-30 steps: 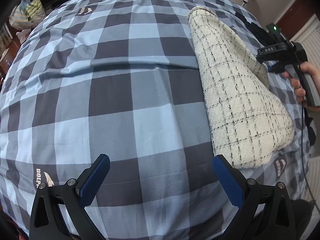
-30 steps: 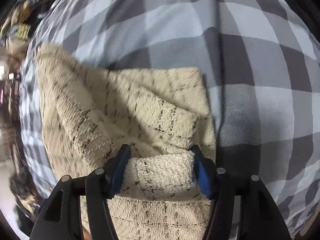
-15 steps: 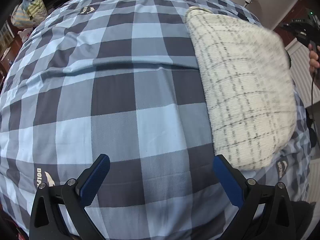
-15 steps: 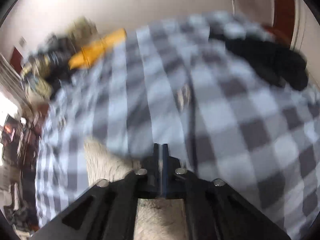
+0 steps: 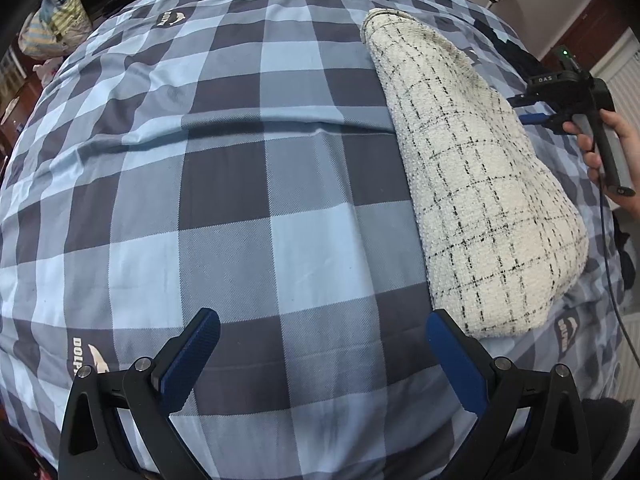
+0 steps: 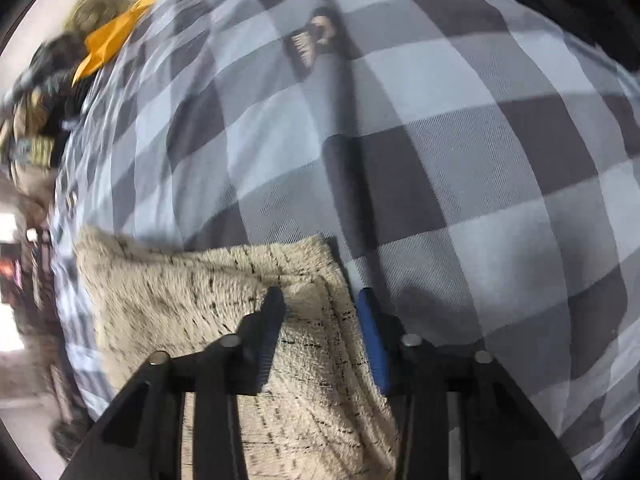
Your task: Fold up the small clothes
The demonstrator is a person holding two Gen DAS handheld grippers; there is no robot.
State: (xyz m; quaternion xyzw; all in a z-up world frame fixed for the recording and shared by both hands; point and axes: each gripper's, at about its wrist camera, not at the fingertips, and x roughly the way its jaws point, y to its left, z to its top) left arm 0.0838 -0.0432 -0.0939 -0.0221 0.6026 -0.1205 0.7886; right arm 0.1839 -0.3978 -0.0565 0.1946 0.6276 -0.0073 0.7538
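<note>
On the checked bedspread [image 5: 248, 184], right gripper [image 6: 320, 308] is opening over the cream garment's [image 5: 480, 184] folded edge, left gripper [image 5: 320, 344] wide and empty, so next comes regripping for another fold.

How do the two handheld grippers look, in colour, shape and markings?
Each gripper, left gripper and right gripper, has black angular arms with silver bolts and two fingers faced with ribbed blue pads. From the left camera, the right one shows a grey handle, white "DAS" lettering, a green light and a thin dark cable.

Broad bare checked bedcover [image 5: 240, 200] left of folded cream garment [image 5: 480, 184], clutter pile [image 6: 44, 92] at far edge
</note>
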